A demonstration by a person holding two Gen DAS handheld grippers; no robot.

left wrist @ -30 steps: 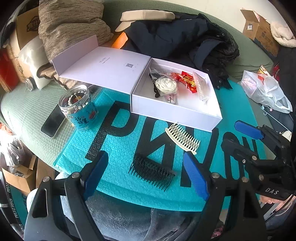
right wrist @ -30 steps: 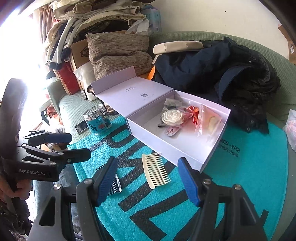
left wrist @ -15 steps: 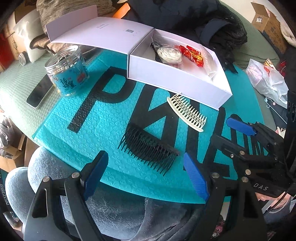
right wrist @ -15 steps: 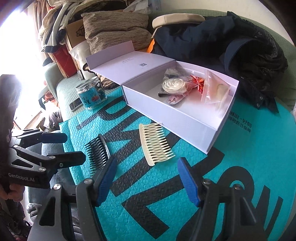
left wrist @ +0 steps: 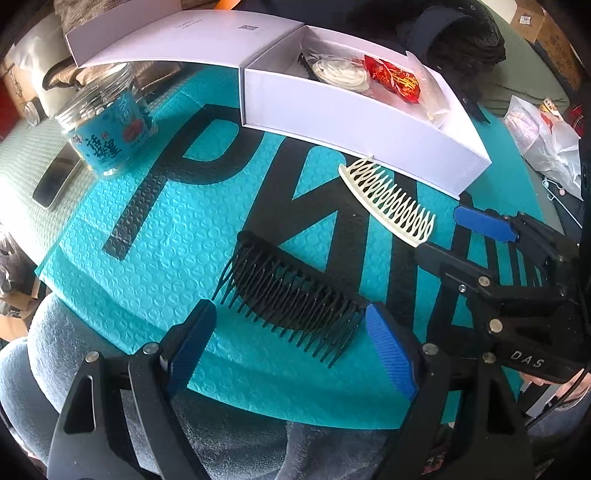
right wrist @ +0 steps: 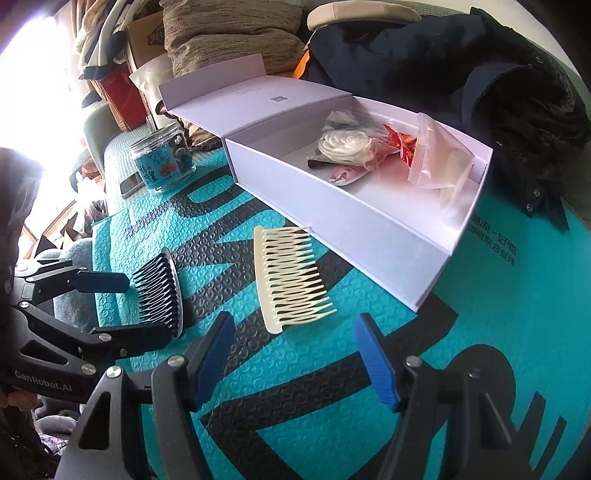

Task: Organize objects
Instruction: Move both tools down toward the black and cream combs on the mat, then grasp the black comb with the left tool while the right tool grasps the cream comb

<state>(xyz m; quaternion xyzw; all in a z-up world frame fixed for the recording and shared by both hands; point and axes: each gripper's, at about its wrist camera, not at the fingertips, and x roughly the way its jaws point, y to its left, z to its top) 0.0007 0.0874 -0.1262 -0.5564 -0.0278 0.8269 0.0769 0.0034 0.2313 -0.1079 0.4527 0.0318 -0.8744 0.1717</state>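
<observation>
— So, how do the two grippers stand?

— Both hang with their blue pads apart and nothing pinched between them. The left gripper [left wrist: 290,341] sits low over the black hair comb [left wrist: 291,295]; the comb's teeth point toward the camera and its right end lies just beside the right-hand pad, though whether they touch cannot be told. The right gripper [right wrist: 295,354] hovers above the cream hair comb [right wrist: 288,277], with the comb's lower end just ahead of the gap between the pads.

— And where do the combs lie?

— Both lie flat on the teal bubble mailer [right wrist: 498,295] with its large black lettering, a little apart from each other. The cream one's far end nearly meets the front wall of the white gift box [right wrist: 332,221].

— What is in that box?

— Its lid is folded back flat to the left. Inside are a white fabric flower [right wrist: 347,144], a red foil packet [left wrist: 393,79], a clear zip bag [right wrist: 439,162] and a slim black item by the flower.

— Anything further out?

— A blue-labelled clear jar [left wrist: 105,125] stands at the mailer's left corner, with a dark phone [left wrist: 55,181] lying just beside it on the green quilted cover. Behind the box sits a dark jacket [right wrist: 461,66], and a tan cushion [right wrist: 229,33] lies beyond the lid. A white plastic bag [left wrist: 543,136] lies off to the right in the left wrist view.
</observation>
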